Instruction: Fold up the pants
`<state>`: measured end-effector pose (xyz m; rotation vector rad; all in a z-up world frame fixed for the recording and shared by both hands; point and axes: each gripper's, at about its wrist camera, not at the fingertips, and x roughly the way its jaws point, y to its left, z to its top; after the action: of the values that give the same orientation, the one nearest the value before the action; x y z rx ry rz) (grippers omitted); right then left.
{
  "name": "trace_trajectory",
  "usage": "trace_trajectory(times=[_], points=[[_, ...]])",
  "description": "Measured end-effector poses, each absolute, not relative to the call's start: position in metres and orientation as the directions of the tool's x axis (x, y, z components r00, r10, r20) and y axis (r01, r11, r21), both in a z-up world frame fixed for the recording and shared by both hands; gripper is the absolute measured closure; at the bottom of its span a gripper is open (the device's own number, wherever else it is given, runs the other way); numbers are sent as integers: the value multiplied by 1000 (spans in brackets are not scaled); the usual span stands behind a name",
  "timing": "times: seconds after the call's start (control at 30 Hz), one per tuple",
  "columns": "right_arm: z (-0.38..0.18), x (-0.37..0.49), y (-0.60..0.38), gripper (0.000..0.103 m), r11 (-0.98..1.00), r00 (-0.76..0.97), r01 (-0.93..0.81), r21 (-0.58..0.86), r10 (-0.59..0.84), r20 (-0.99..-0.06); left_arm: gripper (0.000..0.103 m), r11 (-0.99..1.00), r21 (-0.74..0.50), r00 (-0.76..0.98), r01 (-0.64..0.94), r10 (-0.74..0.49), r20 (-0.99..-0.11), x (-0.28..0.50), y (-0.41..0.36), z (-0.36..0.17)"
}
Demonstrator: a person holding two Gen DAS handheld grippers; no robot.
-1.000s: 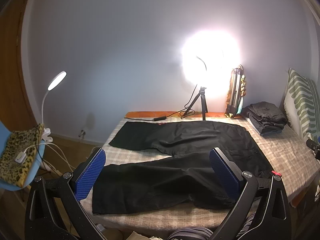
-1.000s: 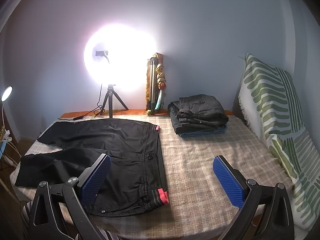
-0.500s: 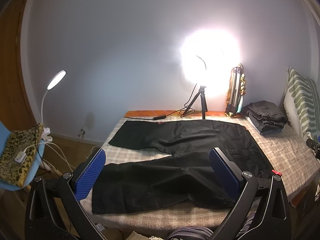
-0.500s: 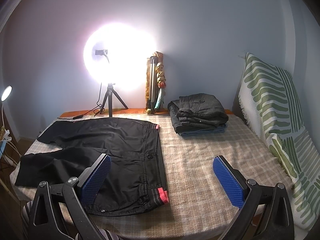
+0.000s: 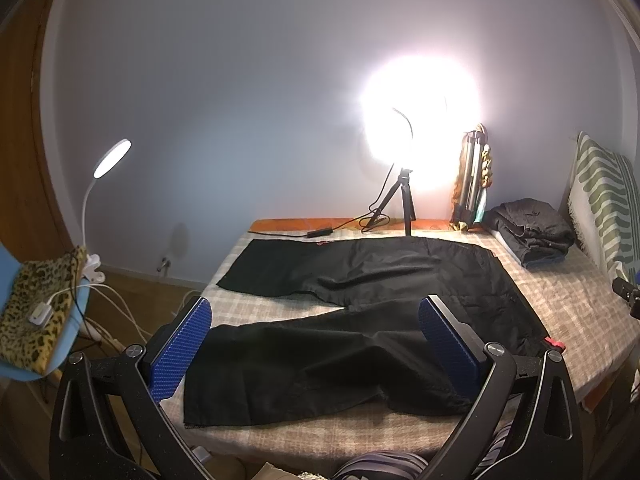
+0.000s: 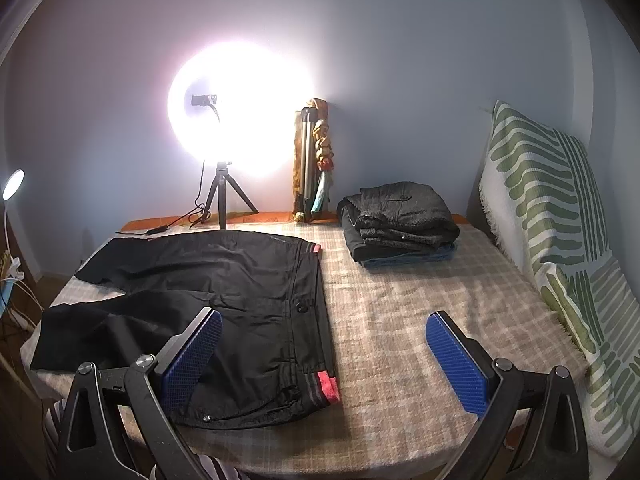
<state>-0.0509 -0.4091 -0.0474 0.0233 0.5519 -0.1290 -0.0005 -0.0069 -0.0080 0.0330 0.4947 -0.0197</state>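
Pants lie flat on the checked bed (legs splayed); left gripper and right gripper gape wide, holding nothing

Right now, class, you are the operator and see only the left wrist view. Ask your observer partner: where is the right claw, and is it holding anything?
Observer: The right claw is open and empty, facing the waistband end of the pants.
Operator: Any fastening on that waistband?
Observer: Yes, one dark button sits beside the waistband, about midway along it. I cannot tell whether it is done up.
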Motion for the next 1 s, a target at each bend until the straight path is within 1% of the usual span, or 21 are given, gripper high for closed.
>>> trace_trajectory(times=[1.0], points=[[-51,-49,-404,0,993,839,116,-18,-108,-534,0,999,15,873,32,-21,-487,2,-6,-14]])
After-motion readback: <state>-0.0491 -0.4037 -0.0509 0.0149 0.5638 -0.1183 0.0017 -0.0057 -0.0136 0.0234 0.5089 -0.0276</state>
